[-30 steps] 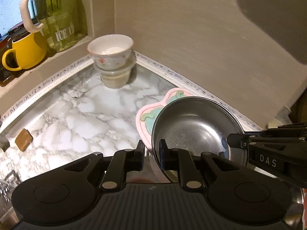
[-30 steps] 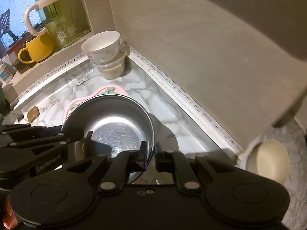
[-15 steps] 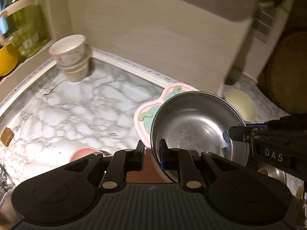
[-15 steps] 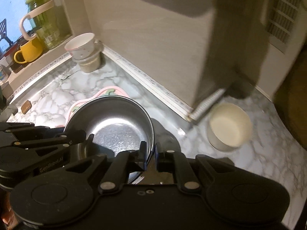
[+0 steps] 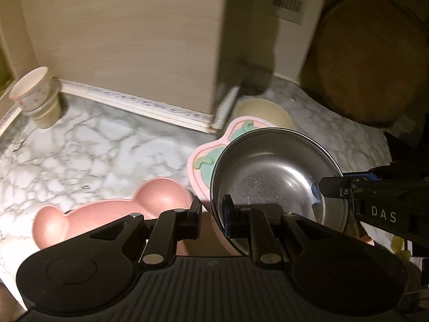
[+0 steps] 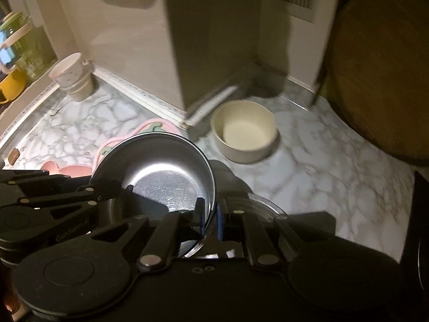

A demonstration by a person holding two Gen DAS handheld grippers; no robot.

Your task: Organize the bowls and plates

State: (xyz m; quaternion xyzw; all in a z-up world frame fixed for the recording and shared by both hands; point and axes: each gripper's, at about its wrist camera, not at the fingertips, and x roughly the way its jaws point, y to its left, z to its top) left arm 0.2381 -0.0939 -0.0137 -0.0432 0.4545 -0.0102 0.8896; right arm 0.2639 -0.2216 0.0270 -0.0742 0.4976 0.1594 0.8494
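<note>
In the left wrist view we see the left gripper point(image 5: 212, 212) clamped on the near rim of a steel bowl point(image 5: 268, 171), one finger outside the wall and one inside. The bowl sits on a pink apple-shaped plate point(image 5: 199, 158), and both are held up over the marble counter point(image 5: 93, 145). At the bowl's right side the right gripper point(image 5: 320, 187) reaches in and pinches the rim. Below and to the left, a pink bear-shaped plate point(image 5: 112, 209) lies on the counter near its front edge. A cream bowl point(image 5: 265, 112) stands by the back wall, just past the apple plate, and a flowered cup point(image 5: 29, 91) is stacked on another container in the counter's far left corner. A round wooden board point(image 5: 367, 56) leans at the right.

In the right wrist view we find the right gripper point(image 6: 210, 214) closed on the steel bowl's point(image 6: 166, 171) rim, with the left gripper point(image 6: 118, 187) gripping the opposite side. The apple plate point(image 6: 150, 128) shows behind the bowl, and the bear plate point(image 6: 67, 169) is partly hidden. The cream bowl point(image 6: 244, 131) stands alone on the counter point(image 6: 321, 161) toward the back, apart from the steel bowl.
</note>
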